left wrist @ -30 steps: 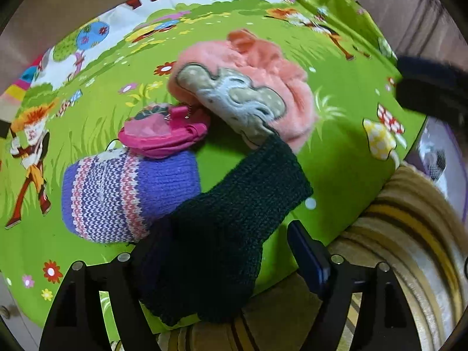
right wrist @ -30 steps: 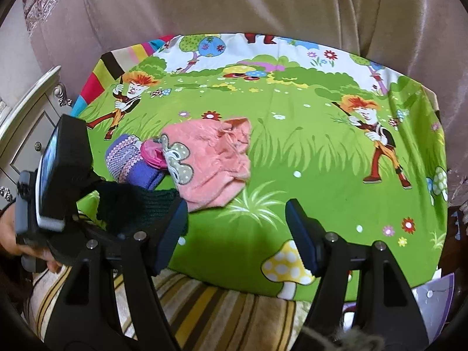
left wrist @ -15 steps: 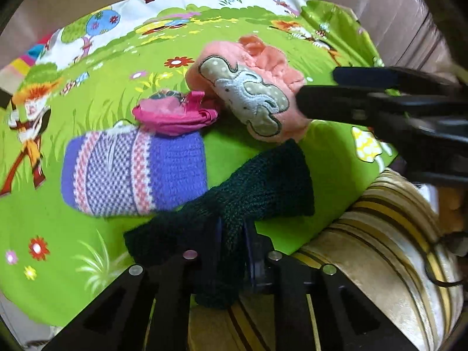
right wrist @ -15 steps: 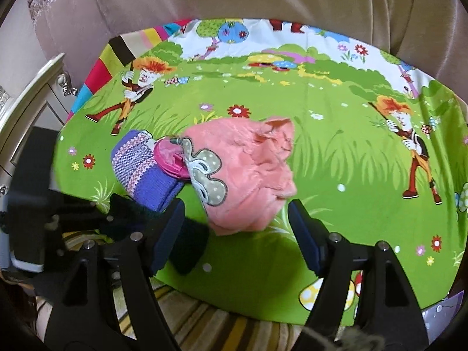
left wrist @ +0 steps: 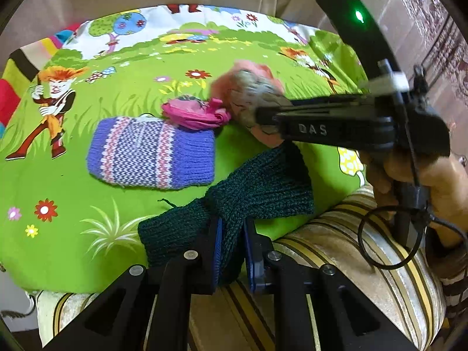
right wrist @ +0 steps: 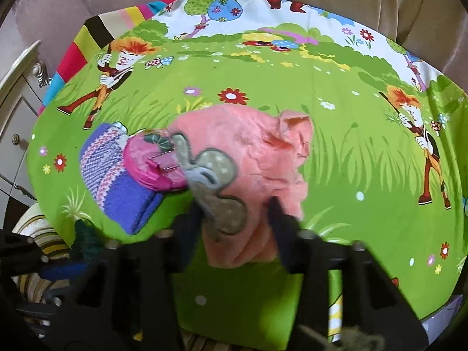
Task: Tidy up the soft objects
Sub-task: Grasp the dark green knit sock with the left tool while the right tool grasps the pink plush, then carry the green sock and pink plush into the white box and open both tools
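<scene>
Left gripper: we see its jaws clamped on the green knit. Right gripper: jaws closing around the pink plush, which lies between them. Only the left view shows the hand; only the right shows a cabinet to its left.

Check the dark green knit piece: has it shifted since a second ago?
Yes. The dark green knit piece has bunched and pulled away from the purple striped hat, which it overlapped before.
</scene>
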A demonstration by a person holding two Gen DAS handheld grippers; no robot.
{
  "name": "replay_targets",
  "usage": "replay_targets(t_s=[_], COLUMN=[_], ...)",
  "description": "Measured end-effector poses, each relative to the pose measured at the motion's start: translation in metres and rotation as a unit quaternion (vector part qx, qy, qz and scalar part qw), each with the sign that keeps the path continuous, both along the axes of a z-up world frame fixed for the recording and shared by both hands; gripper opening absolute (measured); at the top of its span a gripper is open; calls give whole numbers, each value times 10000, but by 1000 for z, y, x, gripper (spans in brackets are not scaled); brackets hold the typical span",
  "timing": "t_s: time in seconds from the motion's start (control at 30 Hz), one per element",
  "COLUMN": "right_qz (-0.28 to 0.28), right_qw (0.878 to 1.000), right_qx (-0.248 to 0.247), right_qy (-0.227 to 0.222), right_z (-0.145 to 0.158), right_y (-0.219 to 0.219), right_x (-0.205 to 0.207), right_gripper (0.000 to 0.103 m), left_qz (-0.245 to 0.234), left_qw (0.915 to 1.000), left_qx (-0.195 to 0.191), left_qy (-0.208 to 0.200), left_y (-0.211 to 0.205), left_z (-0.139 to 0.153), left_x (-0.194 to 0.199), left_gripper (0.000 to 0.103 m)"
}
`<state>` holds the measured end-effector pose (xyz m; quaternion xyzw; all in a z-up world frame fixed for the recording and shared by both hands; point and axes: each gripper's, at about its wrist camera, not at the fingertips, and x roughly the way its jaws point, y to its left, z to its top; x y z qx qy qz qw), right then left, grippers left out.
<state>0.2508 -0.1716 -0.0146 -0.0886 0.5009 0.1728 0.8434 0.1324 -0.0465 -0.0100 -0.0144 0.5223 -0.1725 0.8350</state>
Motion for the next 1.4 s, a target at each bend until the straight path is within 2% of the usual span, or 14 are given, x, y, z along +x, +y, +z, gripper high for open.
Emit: replay_targets(t_s=[0.1, 0.2, 0.4, 0.57, 1.2, 1.4], right_qz=[42, -25, -295, -499, -1248, -1644], right_qw=[10000, 9997, 9980, 9954, 9802, 9720], right_qx=[78, 183, 401, 504, 823, 803], right_qy=[-28, -151, -395, -644, -1302, -1477], right_z=[2, 10, 29, 45, 100, 112], right_y=[-3, -9, -31, -52, -146, -195], right_x=[-3, -9, -25, -47, -120, -144], right_gripper=[16, 12, 11, 11, 11, 11], left_qz=[139, 291, 570, 563, 23, -252], left_qw=[9998, 9994, 9977, 9973, 9971, 9958], left_qx=[-92, -150, -195, -167, -130, -114], left_qy=[-57, -132, -295, -431, -754, -872], left_y=[8, 15, 25, 12, -57, -89], left_z=[3, 7, 18, 27, 60, 70], left_x=[-2, 2, 2, -2, -27, -34], left_gripper=[15, 15, 15, 15, 15, 15])
